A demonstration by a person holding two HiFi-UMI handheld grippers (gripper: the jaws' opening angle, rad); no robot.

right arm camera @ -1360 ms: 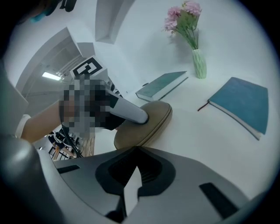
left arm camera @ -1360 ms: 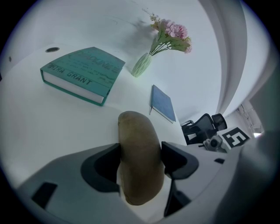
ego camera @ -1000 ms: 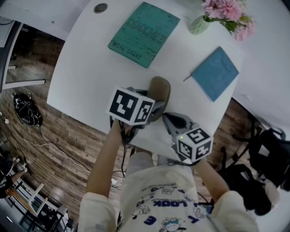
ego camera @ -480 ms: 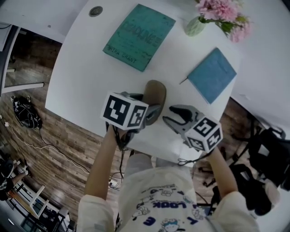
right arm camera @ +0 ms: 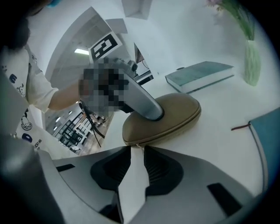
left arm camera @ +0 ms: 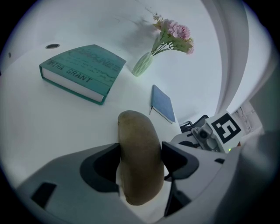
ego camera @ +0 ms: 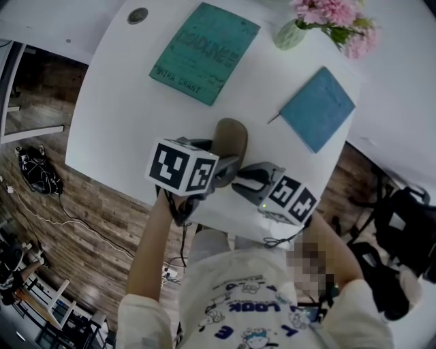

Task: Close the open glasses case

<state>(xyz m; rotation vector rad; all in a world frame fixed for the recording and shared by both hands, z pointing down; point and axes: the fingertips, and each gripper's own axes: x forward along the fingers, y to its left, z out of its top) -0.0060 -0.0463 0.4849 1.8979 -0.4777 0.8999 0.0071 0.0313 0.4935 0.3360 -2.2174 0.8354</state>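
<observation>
A tan, oval glasses case [ego camera: 229, 138] lies on the white table [ego camera: 129, 116] with its two halves together along the seam. My left gripper [ego camera: 222, 165] is shut on its near half, a pad on each long side [left arm camera: 141, 159]. My right gripper [ego camera: 240, 184] sits at the case's near end [right arm camera: 170, 116], just right of the left one. Its jaws have just been opening. They stand a narrow gap apart [right arm camera: 137, 151], and a small zipper tab [right arm camera: 136, 145] pokes out at their tips, not pressed.
A teal book [ego camera: 204, 51] lies at the back, with a blue notebook [ego camera: 318, 109] to the right and a green vase of pink flowers [ego camera: 289, 34] behind it. A dark round disc [ego camera: 137, 15] sits far left. The table's near edge is just under the grippers.
The right gripper swung out to the right and rolled, then came back to the case's near end. The left gripper and the case stayed put.
</observation>
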